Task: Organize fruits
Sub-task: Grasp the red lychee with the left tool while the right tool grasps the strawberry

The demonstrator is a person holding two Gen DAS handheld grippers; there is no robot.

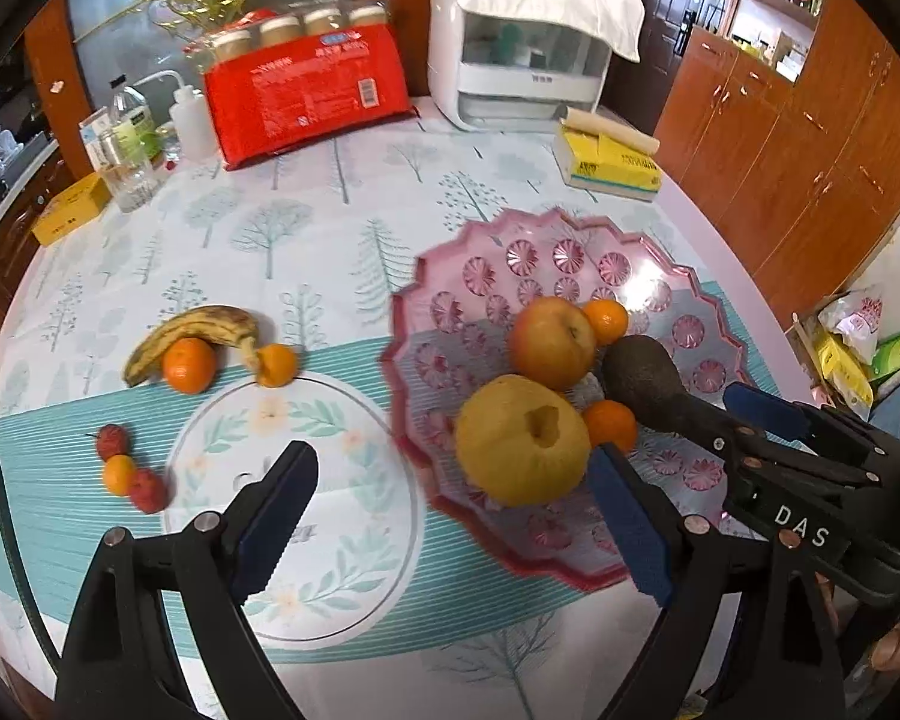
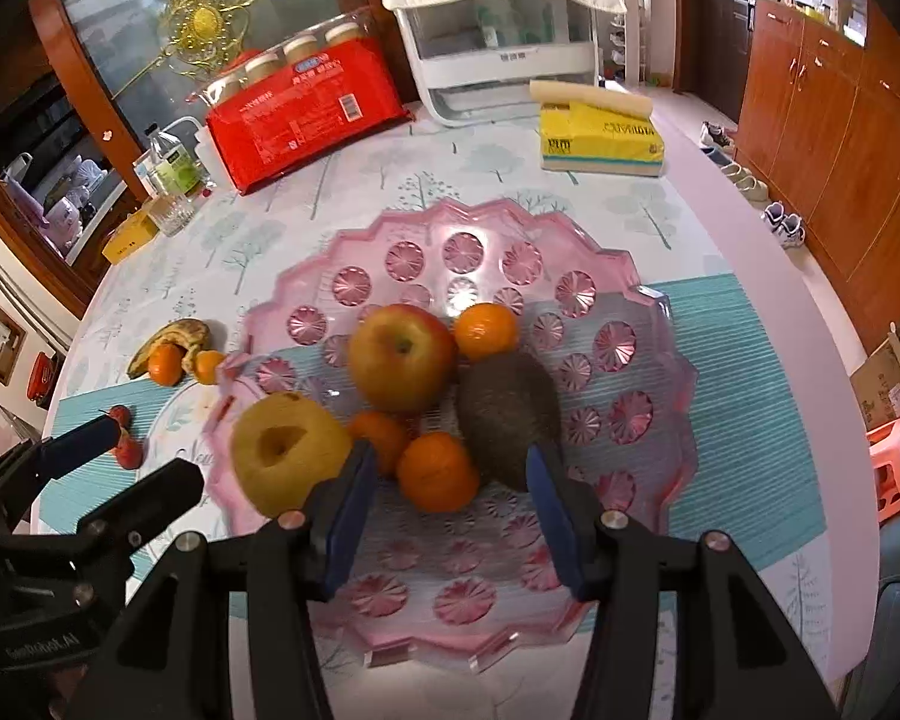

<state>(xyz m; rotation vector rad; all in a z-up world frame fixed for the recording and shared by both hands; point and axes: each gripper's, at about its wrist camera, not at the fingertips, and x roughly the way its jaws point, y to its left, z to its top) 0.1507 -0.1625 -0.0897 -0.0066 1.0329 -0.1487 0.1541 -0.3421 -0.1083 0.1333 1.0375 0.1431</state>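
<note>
A pink glass fruit plate holds a red-yellow apple, a yellow pear, a dark avocado and three tangerines. On the cloth to the left lie a banana, two tangerines, a small orange fruit and two small red fruits. My left gripper is open and empty, near the pear. My right gripper is open and empty over the plate's front, just short of a tangerine.
At the back stand a red multipack of jars, a white appliance with a cloth on it, a yellow tissue pack, bottles and a glass. The table edge runs along the right, with wooden cabinets beyond.
</note>
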